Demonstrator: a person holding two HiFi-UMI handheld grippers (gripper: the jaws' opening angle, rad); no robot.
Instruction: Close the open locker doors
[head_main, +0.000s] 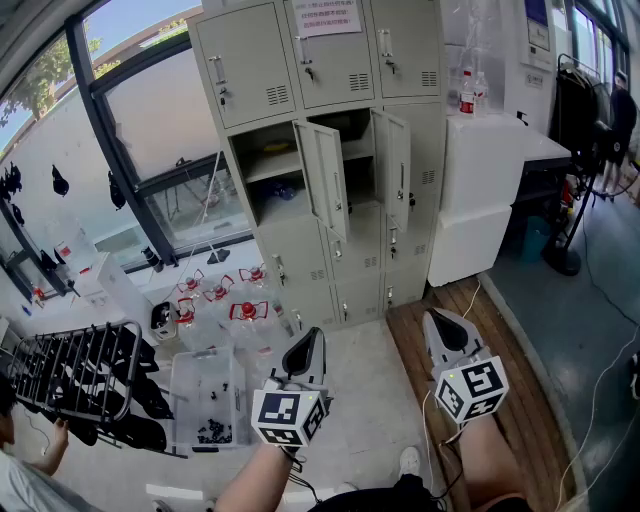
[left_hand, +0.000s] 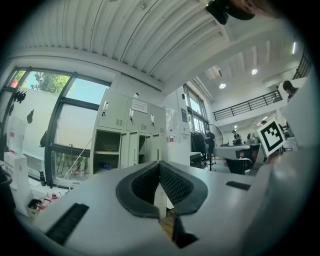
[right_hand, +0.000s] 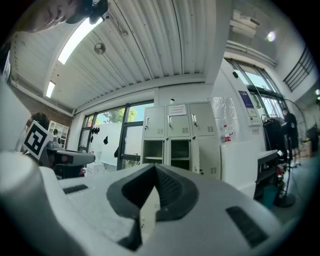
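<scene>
Grey locker (head_main: 262, 60), two middle doors (head_main: 322, 178) standing open, left gripper (head_main: 305, 350) and right gripper (head_main: 445, 328) well before it, jaws together, empty

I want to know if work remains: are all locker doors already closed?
No: the left door and the right door in the second row stand open.

The lockers (head_main: 250, 60) run past the frame's top edge. Print on their paper notice (head_main: 327, 15) is too small to read. A blue thing (head_main: 283, 187) in the left open compartment (head_main: 262, 150) cannot be identified.

large windows (head_main: 150, 110), pale floor (head_main: 370, 400), ribbed ceiling (right_hand: 150, 55)
</scene>
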